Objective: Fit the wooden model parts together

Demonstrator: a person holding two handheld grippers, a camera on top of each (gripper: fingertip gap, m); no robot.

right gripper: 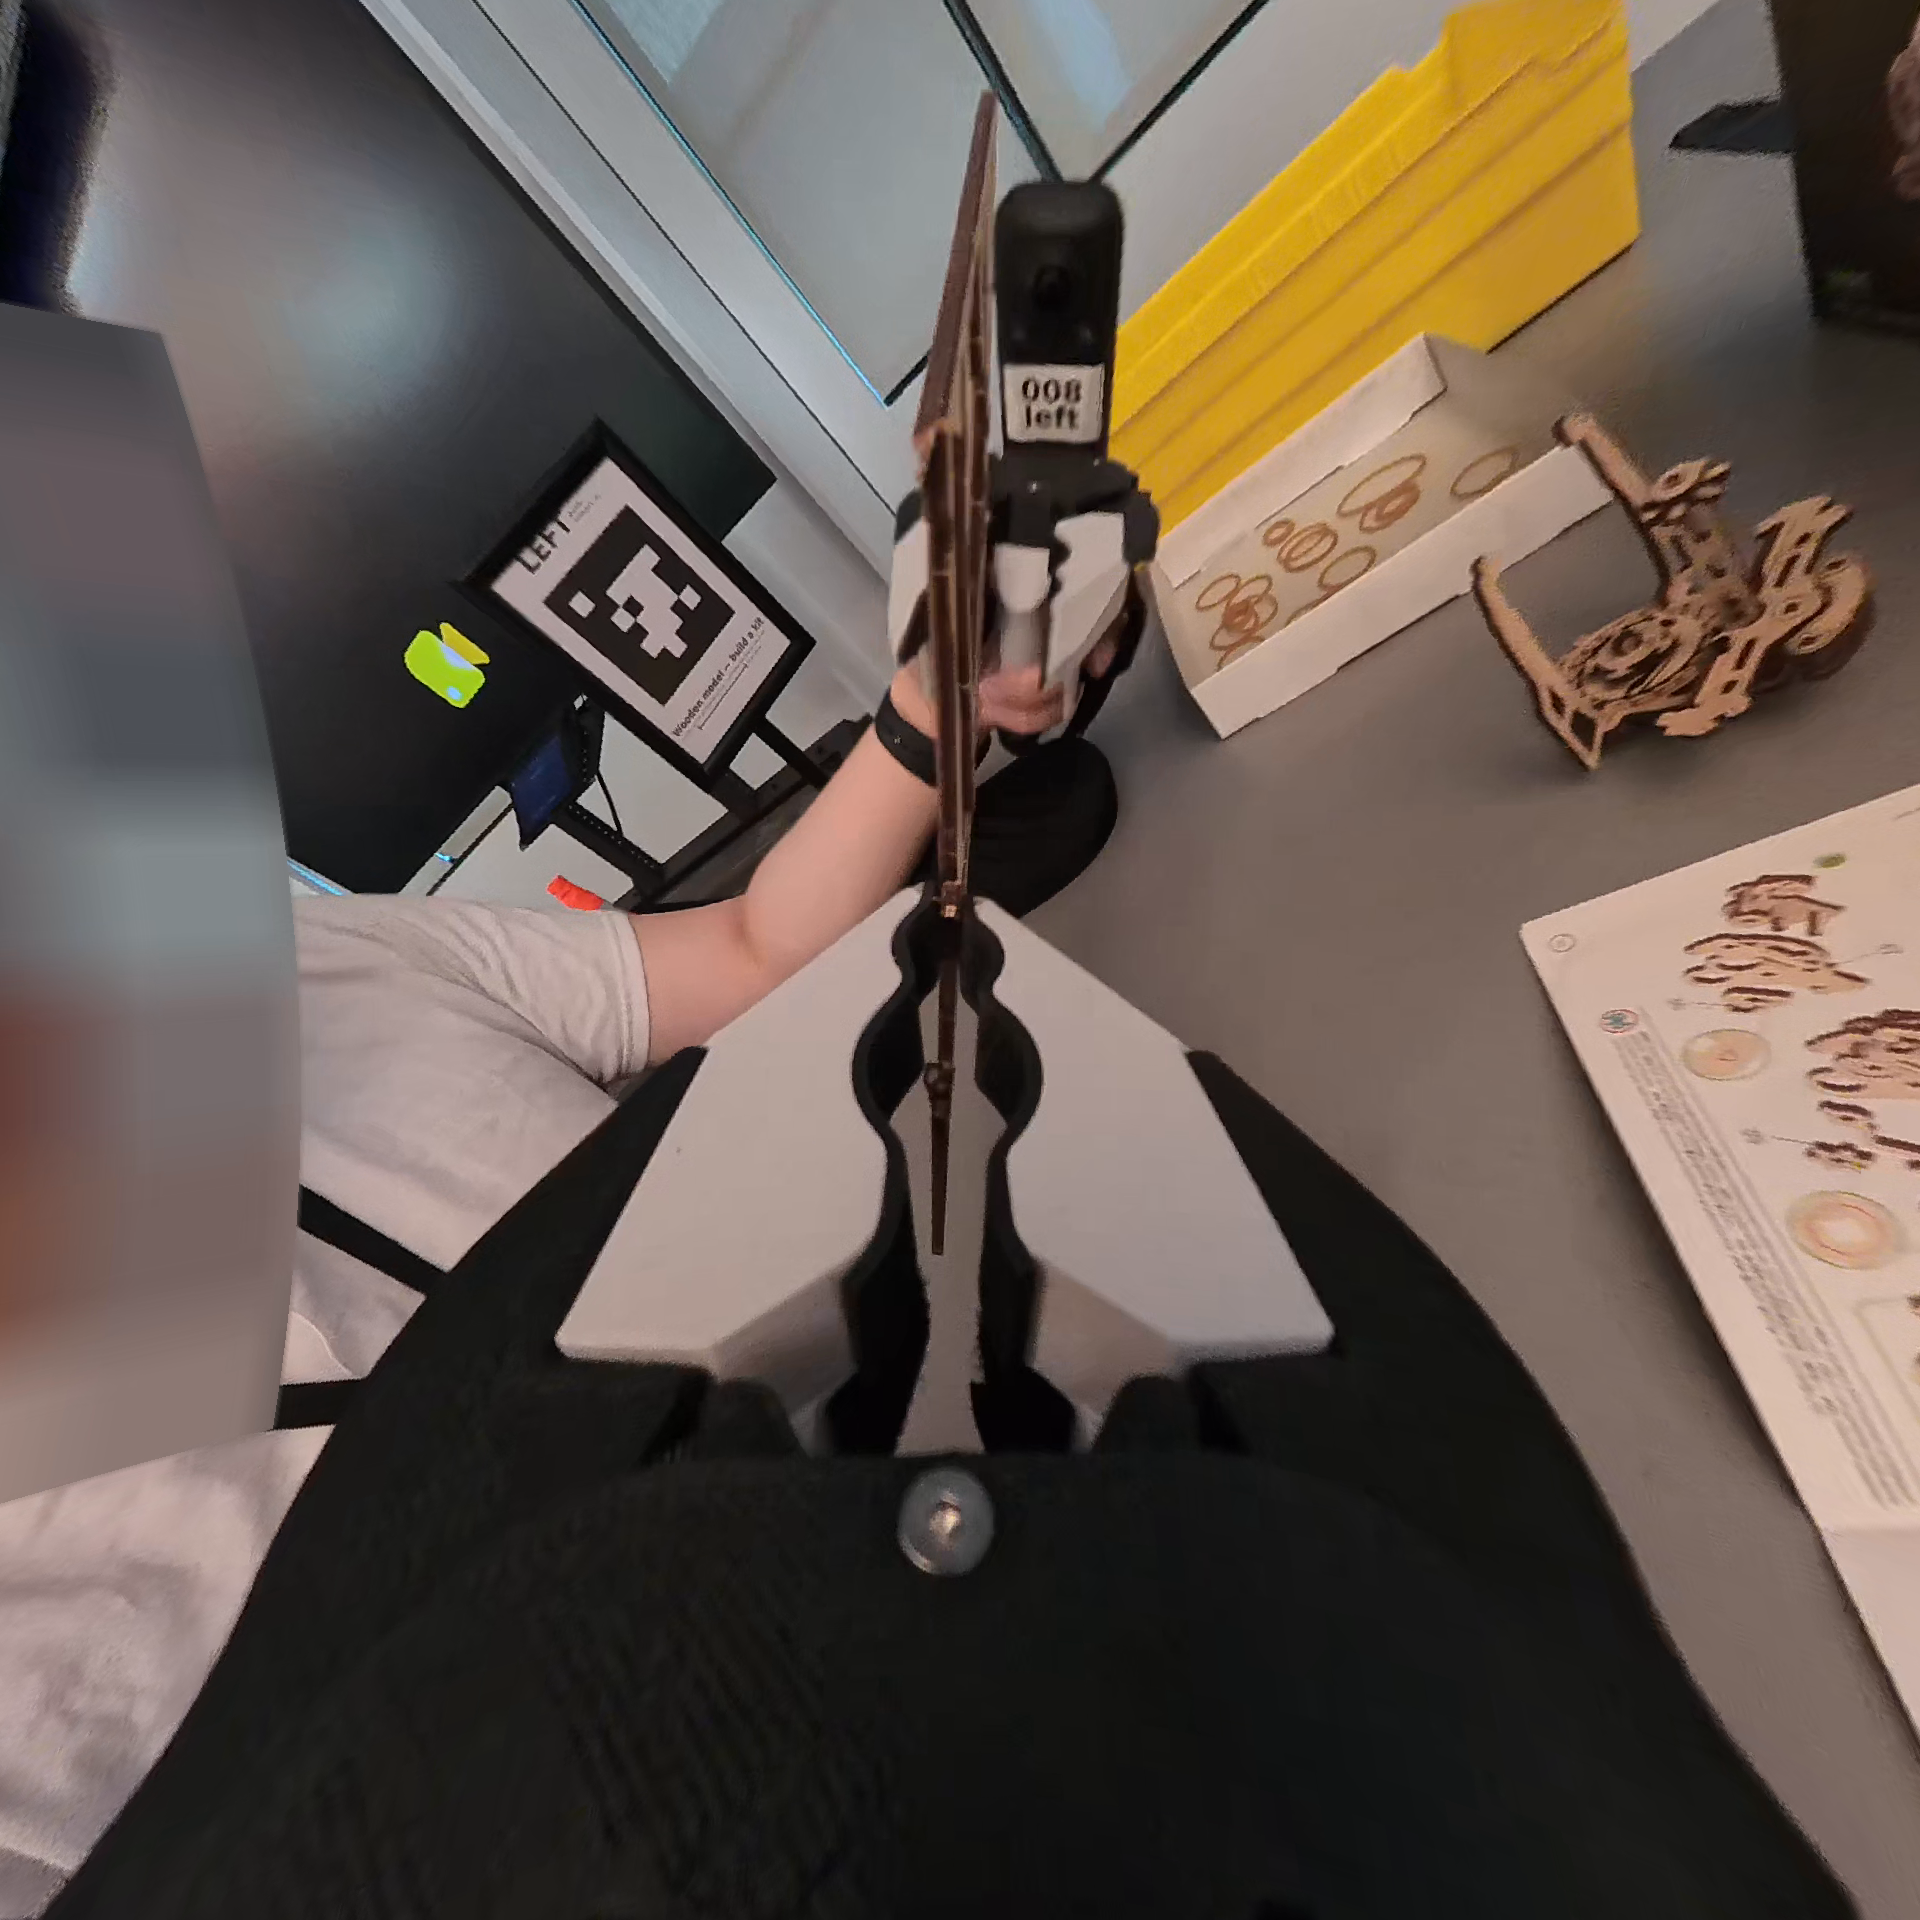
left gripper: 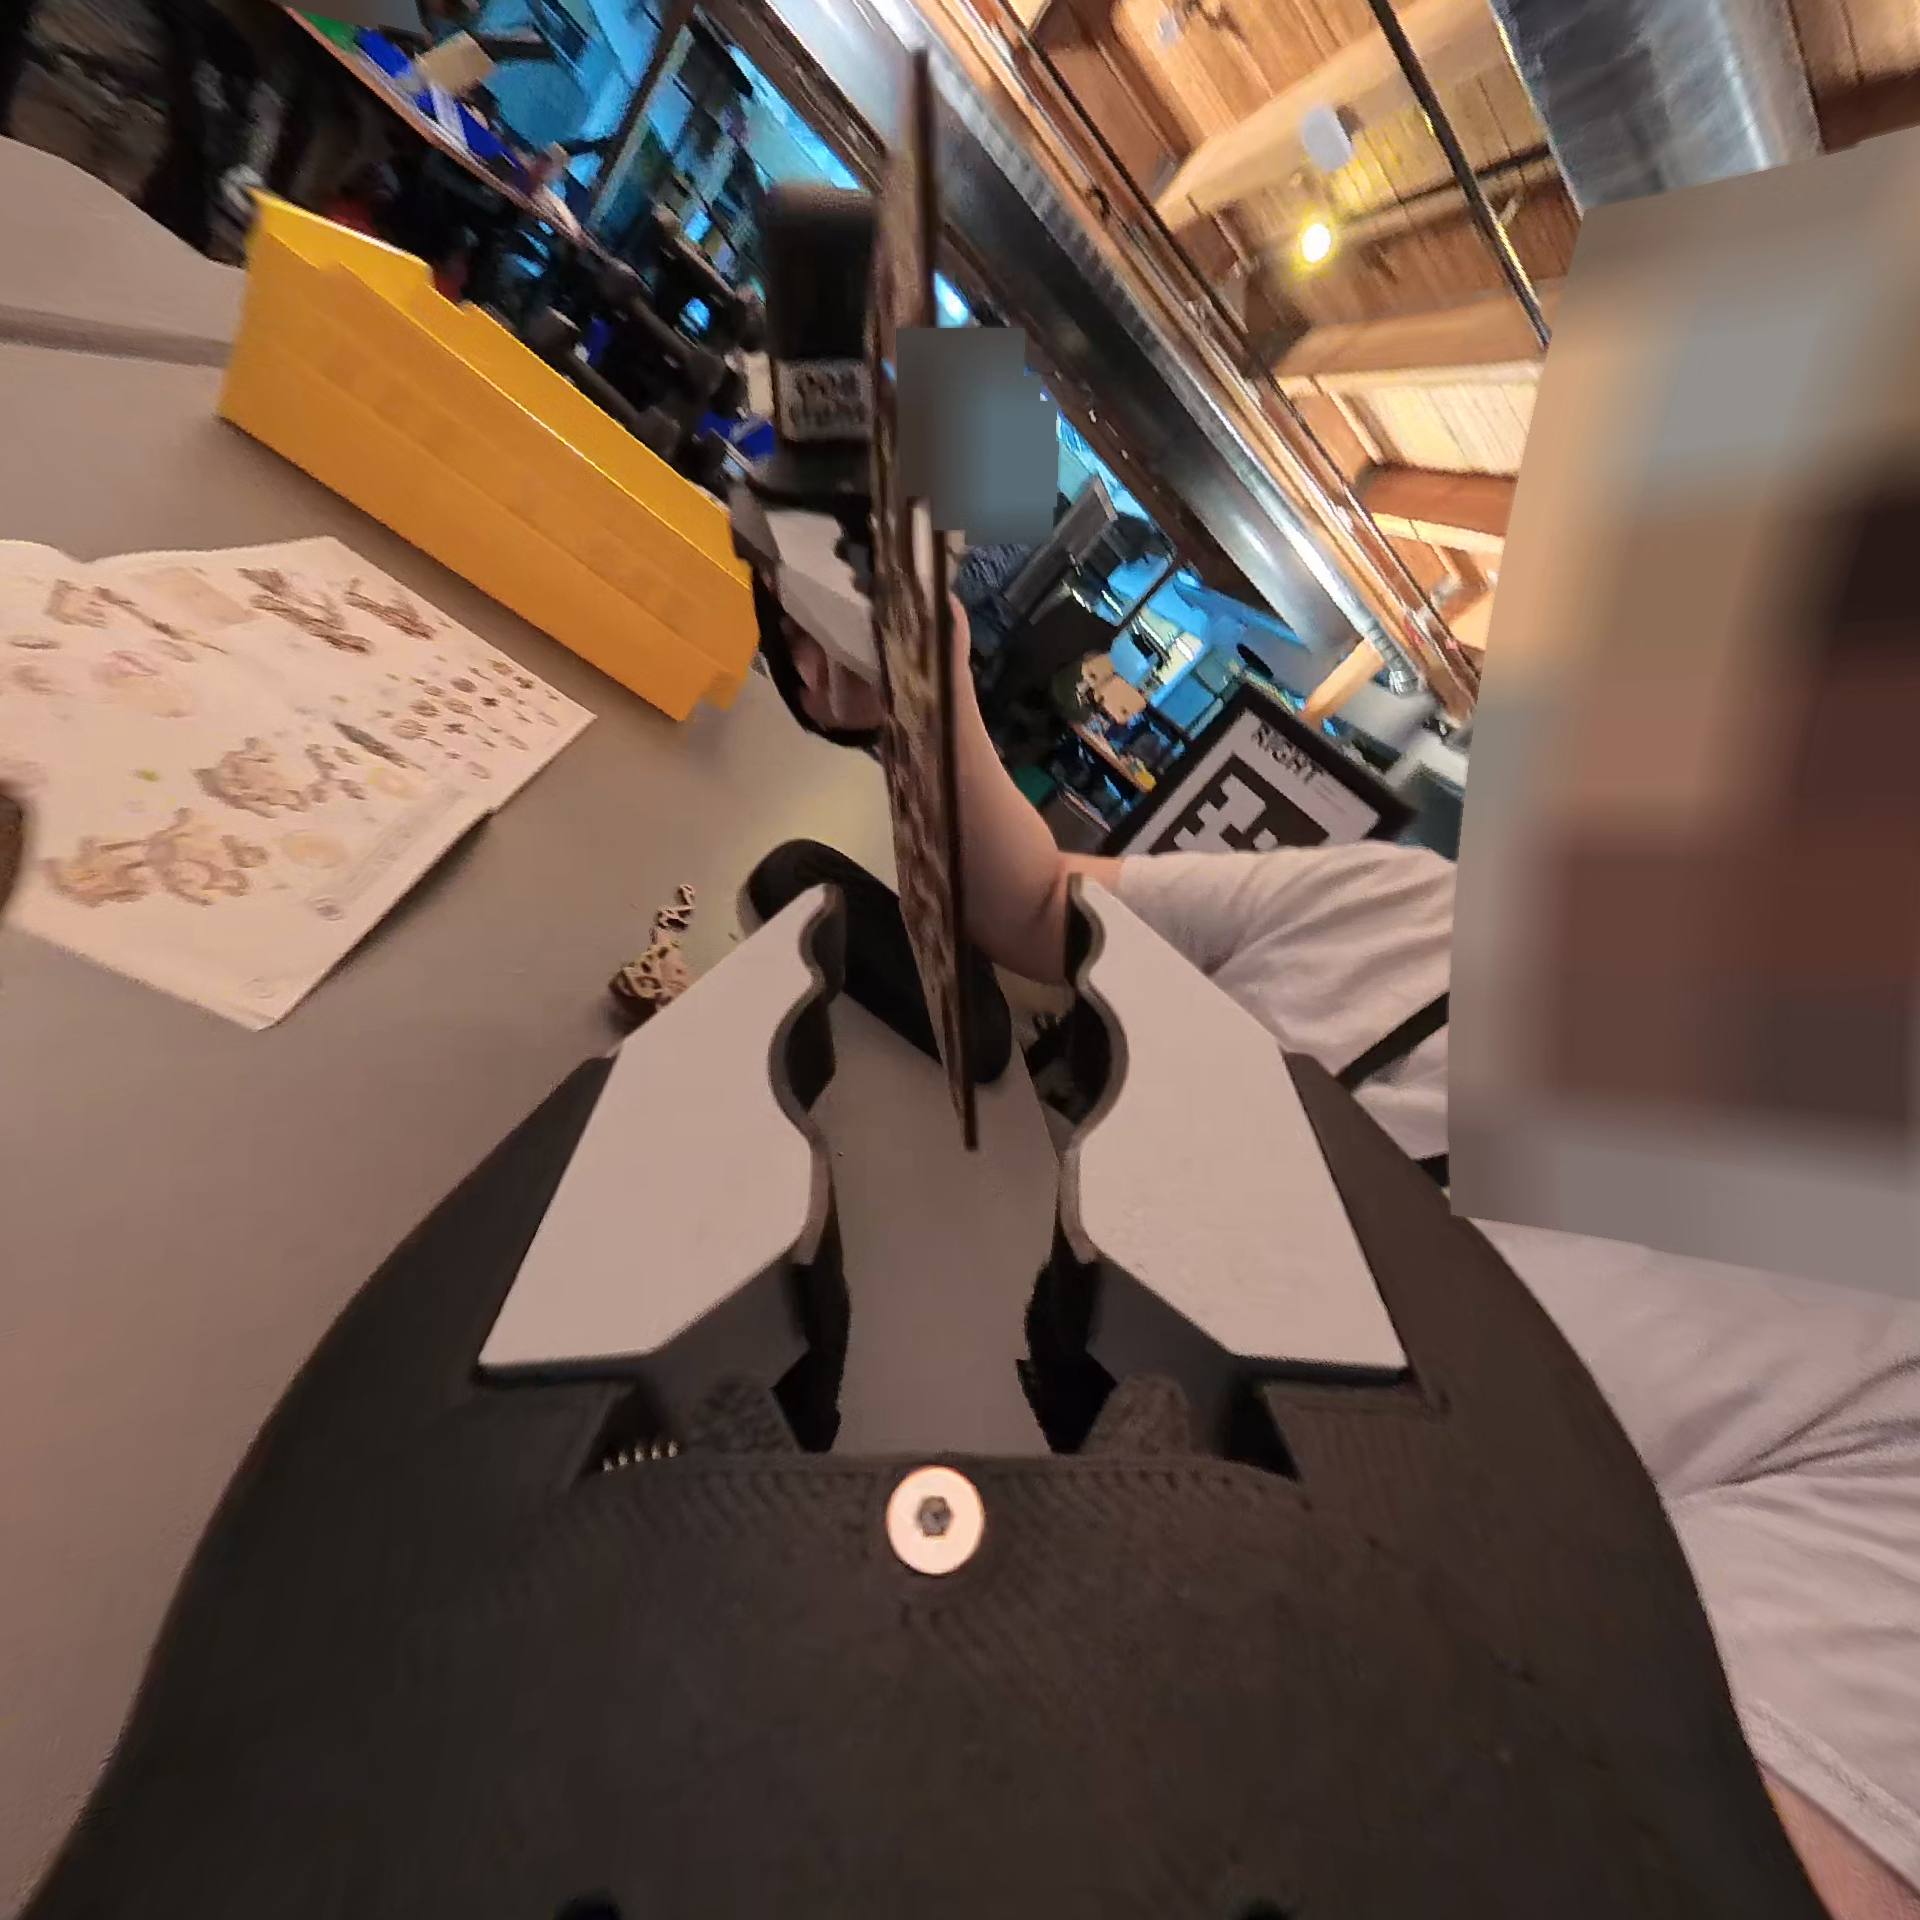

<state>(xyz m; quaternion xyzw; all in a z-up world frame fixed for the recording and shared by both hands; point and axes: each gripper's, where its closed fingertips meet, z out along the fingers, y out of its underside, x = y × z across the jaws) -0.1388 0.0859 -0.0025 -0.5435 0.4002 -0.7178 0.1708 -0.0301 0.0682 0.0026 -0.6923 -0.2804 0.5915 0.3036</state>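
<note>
Above the worktop point(right gripper: 1299, 935), the right gripper point(right gripper: 948, 914) clamps the wooden sheet point(right gripper: 951, 644) edge-on; the left gripper point(left gripper: 951, 904) gapes around it. The half-built model point(right gripper: 1683, 592) awaits more parts.

The place looked like a workshop or lab. A broad grey table point(right gripper: 1351, 935) carried a yellow bin point(left gripper: 468, 436), an open white box point(right gripper: 1351, 540) of wooden rings, printed instruction sheets point(left gripper: 239, 748) and a half-built wooden model point(right gripper: 1683, 603). Behind stood racks of dark equipment point(left gripper: 623, 260), a framed marker sign point(right gripper: 644, 603) on a stand, and exposed timber ceiling beams point(left gripper: 1299, 156).
</note>
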